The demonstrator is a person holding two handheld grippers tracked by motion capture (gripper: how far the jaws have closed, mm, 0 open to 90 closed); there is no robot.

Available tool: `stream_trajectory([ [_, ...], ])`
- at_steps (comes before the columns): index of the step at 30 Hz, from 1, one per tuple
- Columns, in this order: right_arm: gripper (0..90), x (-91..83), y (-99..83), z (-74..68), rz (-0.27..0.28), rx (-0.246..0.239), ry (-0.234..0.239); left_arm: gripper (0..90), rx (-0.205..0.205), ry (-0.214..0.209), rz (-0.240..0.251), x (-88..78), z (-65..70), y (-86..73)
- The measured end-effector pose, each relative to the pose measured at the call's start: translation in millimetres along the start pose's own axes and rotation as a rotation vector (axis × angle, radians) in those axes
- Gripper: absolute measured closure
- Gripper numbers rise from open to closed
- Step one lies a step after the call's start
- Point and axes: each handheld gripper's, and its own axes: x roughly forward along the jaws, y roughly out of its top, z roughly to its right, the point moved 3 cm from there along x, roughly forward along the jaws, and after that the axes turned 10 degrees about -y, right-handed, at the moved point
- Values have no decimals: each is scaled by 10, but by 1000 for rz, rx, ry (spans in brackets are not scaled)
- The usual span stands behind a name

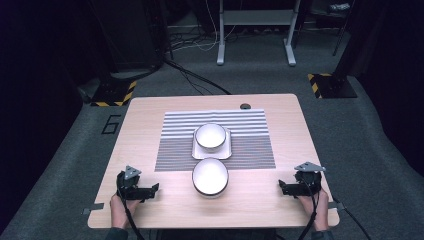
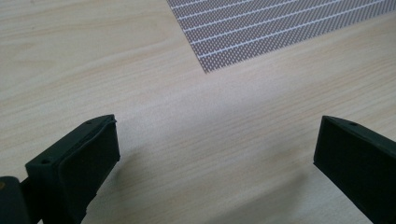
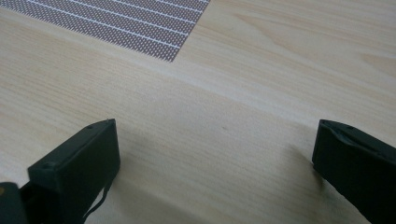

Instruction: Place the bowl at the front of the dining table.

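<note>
The table [image 1: 150, 110] takes up the middle of the high view, pale wood, and across its centre lies a striped grey placemat [image 1: 170, 150], whose near corners also show at the top of the left gripper view [image 2: 261, 32] and of the right gripper view [image 3: 140, 23]. On the mat, just above the frame's centre, a white square plate [image 1: 227, 152] carries a white bowl [image 1: 210, 136]; directly below it, half off the mat's near edge and touching the bare wood, sits a second white bowl [image 1: 210, 176], the one nearest to my hands and, I judge, the one to take first. At the lower left of the high view my left tool [image 1: 152, 189] rests on the table, and at the lower right my right tool [image 1: 283, 187] does the same, each well apart from that near bowl and turned inward toward it. Both tools are released: in each gripper view the two black jaws stand wide with only bare wood between them. The bowl looks like glazed ceramic, so I expect it to be stiff, fairly heavy for its size, slippery on the glaze and liable to chip if knocked against the plate or the other bowl. I would pinch it at the rim, one jaw inside and one outside the wall, on the side facing the tool, and lift it level.
</note>
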Motion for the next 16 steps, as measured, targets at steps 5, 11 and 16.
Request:
stream_trajectory([
  [5,0,-29,-43,42,-5,-9,20,0,-6,25,12,12,-20,-20],
  [11,0,-34,-47,31,-5,-7,20,1,-35,53,21,13,-38,-18],
  [16,0,-22,-33,11,-7,1,10,1,-46,64,22,26,-38,-4],
])
